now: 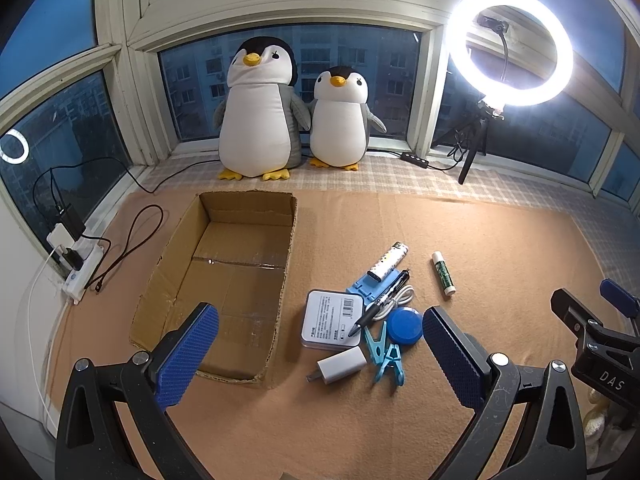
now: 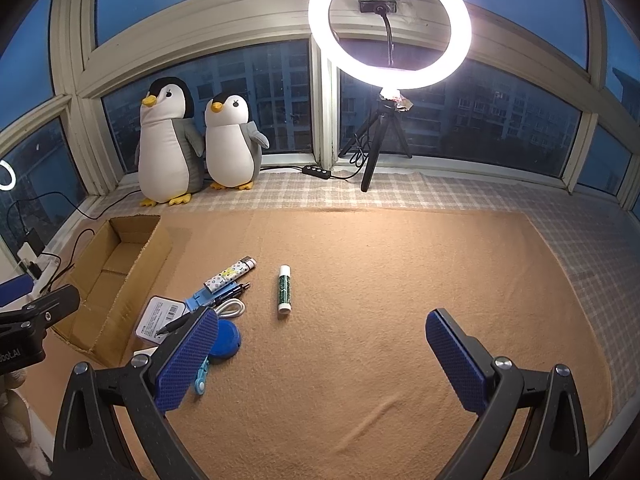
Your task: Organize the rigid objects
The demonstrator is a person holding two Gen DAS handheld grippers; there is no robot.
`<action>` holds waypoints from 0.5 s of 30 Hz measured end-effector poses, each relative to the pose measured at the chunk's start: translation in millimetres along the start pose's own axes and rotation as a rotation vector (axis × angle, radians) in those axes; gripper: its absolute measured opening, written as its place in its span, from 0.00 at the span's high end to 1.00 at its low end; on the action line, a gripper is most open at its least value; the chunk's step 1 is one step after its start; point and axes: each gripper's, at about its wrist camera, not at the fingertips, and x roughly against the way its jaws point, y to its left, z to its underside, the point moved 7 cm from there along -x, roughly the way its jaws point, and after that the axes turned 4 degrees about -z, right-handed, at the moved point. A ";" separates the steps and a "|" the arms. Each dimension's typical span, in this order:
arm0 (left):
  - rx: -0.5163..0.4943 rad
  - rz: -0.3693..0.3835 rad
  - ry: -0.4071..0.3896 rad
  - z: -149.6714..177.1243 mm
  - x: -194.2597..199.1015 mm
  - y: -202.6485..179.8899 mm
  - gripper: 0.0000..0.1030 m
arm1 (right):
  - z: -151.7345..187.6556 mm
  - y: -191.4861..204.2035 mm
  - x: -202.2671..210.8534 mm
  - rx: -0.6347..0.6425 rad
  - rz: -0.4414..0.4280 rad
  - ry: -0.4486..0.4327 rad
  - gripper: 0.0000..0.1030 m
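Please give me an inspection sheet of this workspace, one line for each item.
Surface: tan blanket over a checked cloth.
Job's things: cardboard box open and empty; glue stick lying apart; lighter, pen, white tin, blue disc, charger plug and clothes pegs clustered beside the box.
Clutter: nothing seen.
Grippers: left tool open, empty; right tool open, empty.
Cables: white cable in the cluster; power strip with leads.
Surroundings: two plush penguins, ring light, windows.
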 end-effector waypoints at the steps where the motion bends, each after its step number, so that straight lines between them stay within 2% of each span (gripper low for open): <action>1: 0.000 0.001 0.000 0.1 0.0 0.0 0.00 | 0.1 -0.2 0.1 0.000 0.001 0.000 0.01; 15: -0.002 0.006 0.001 -0.3 1.5 -2.1 0.00 | -1.1 -0.8 -2.0 -0.003 -0.001 0.008 0.01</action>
